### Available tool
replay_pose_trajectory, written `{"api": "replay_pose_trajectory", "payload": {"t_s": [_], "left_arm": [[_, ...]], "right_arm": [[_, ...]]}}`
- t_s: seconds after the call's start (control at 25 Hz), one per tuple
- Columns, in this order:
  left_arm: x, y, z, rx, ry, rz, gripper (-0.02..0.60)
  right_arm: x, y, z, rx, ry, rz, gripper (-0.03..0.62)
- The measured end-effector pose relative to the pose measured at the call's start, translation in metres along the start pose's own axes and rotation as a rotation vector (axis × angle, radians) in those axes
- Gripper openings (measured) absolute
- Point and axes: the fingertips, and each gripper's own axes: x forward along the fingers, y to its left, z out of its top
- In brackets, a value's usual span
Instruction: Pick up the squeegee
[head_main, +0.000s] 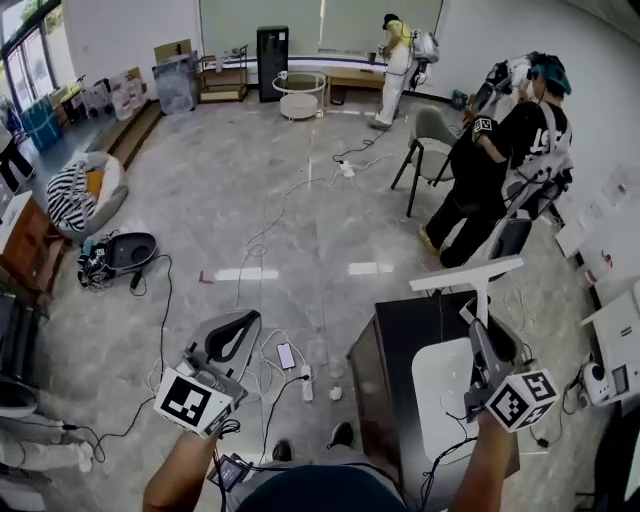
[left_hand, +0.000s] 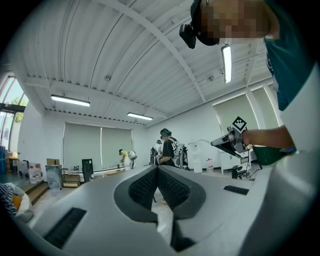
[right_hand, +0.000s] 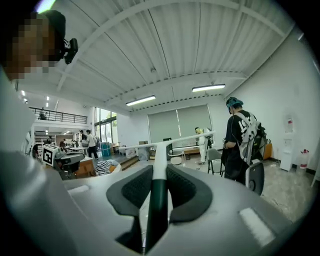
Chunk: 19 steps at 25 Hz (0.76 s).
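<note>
Holding squeegee (head_main: 466, 273) pinched in our right tongs (head_main: 481, 335), clear of the desk (head_main: 395, 350); left tongs (head_main: 238, 325) pressed together, empty; we judge pickup done.

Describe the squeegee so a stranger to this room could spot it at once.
Start at the dark table at the head view's lower right; the right gripper is above it. The squeegee sticks out from its jaws, clamped by the handle. It is the only T-shaped thing there, white with a long straight blade across the far end.
</note>
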Motion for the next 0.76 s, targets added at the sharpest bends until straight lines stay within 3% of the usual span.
{"api": "replay_pose_trajectory", "payload": {"t_s": [0.32,0.76], "left_arm": [[-0.024,-0.002,0.009,-0.002,-0.034,-0.034,0.005],[-0.063,-0.001,0.012,0.000,-0.059,-0.055,0.004]], "right_arm": [[-0.044,0.037,0.025,-0.055,-0.062,-0.036,0.101],[-0.095,0.069,0.023,-0.084,-0.085,-0.104,0.101]]}}
